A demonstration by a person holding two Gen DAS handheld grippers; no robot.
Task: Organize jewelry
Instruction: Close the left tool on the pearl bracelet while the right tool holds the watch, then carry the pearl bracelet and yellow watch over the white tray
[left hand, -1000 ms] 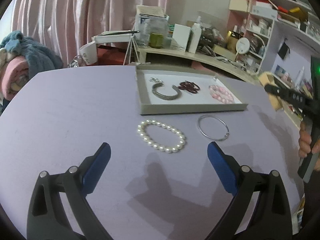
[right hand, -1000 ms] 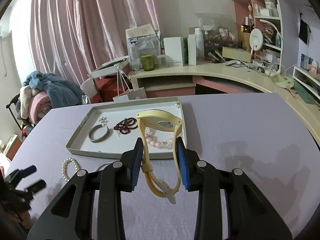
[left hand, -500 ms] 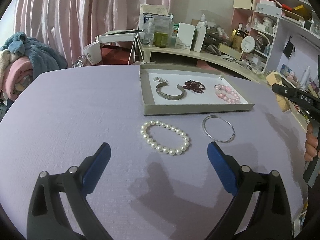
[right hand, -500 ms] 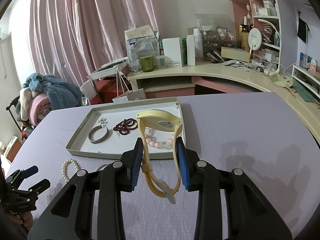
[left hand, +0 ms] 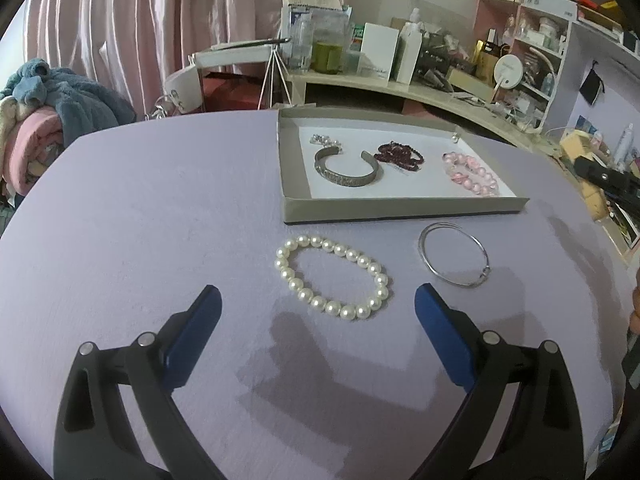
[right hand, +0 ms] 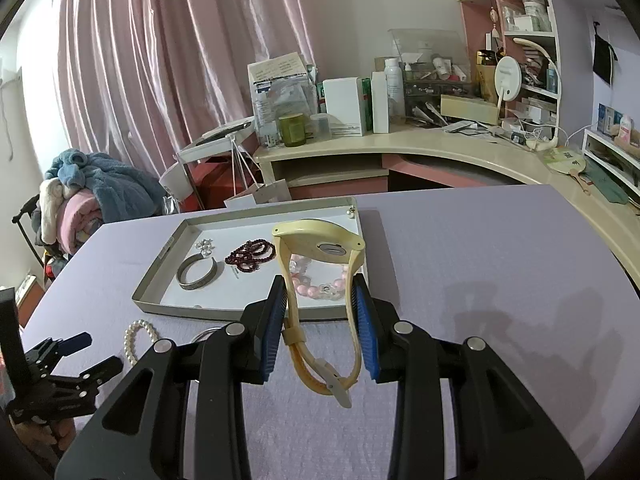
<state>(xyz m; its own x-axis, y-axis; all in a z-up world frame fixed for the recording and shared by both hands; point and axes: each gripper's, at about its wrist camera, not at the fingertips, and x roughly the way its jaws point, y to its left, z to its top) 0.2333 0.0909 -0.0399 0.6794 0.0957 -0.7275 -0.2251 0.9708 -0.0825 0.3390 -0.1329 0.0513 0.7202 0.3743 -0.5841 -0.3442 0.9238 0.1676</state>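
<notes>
My right gripper (right hand: 320,316) is shut on a cream-yellow watch (right hand: 316,248), held above the near edge of the grey tray (right hand: 160,264). The tray (left hand: 294,184) holds a silver cuff (left hand: 346,168), a dark red bead bracelet (left hand: 400,154), a pink bead bracelet (left hand: 472,174) and a small silver piece (left hand: 324,141). My left gripper (left hand: 316,316) is open and empty, low over the purple table. Just ahead of it lie a pearl bracelet (left hand: 332,276) and a thin silver bangle (left hand: 454,254), both in front of the tray.
The purple table (left hand: 140,208) ends at the left and right. A cluttered beige desk (right hand: 400,148) and shelves stand behind it. A pile of blankets (left hand: 48,120) sits far left. A pink curtain hangs at the back.
My left gripper has moved forward toward the pearl bracelet and bangle, which now look closer. My right gripper has held almost still with the watch.
</notes>
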